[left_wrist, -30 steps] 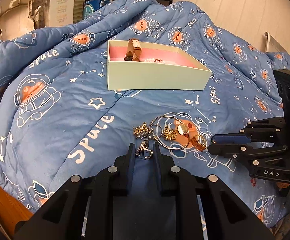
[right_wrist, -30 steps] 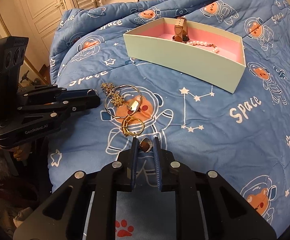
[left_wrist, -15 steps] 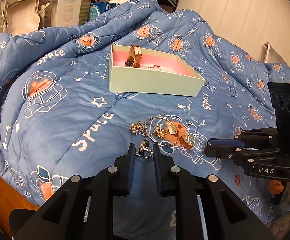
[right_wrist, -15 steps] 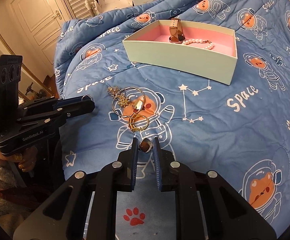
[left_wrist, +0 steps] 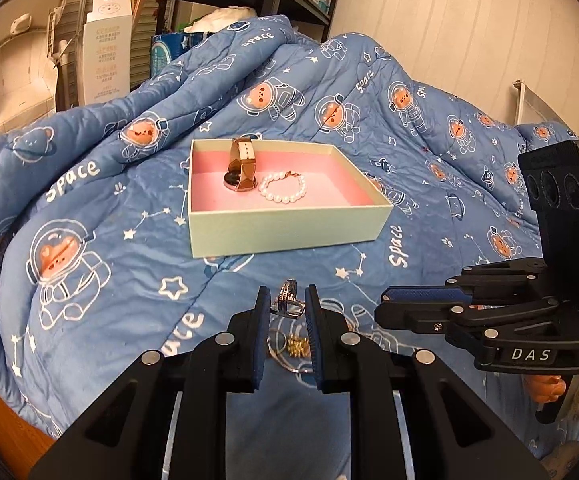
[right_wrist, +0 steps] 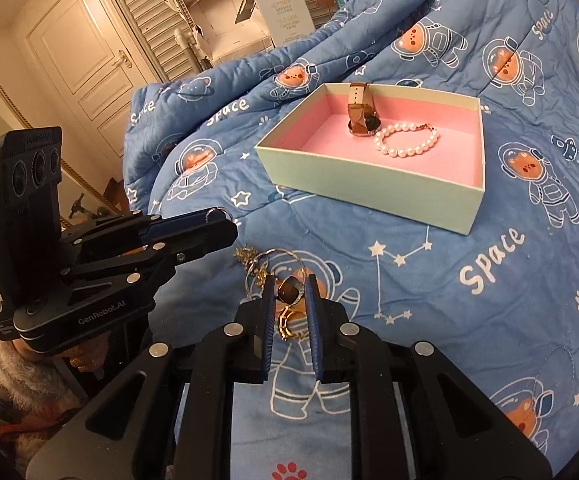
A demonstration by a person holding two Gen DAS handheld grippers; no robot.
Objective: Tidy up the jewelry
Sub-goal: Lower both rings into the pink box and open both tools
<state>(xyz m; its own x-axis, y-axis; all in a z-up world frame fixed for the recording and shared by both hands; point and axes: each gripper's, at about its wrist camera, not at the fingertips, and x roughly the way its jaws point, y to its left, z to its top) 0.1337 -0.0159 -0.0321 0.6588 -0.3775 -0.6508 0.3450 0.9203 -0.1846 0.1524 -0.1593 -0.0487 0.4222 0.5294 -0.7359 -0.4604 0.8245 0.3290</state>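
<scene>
On the blue space-print quilt (left_wrist: 89, 184), left gripper (left_wrist: 287, 304) is pinching a silver ring (left_wrist: 287, 300), right gripper (right_wrist: 289, 292) is pinching a brown-stone ring (right_wrist: 289, 291), both needing carrying over the pink-lined box (right_wrist: 369, 184) and releasing.

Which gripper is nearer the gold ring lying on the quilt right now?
Right. The gold ring lies just under the right gripper, which pinches a dark-stone ring; the left gripper sits farther off.
</scene>
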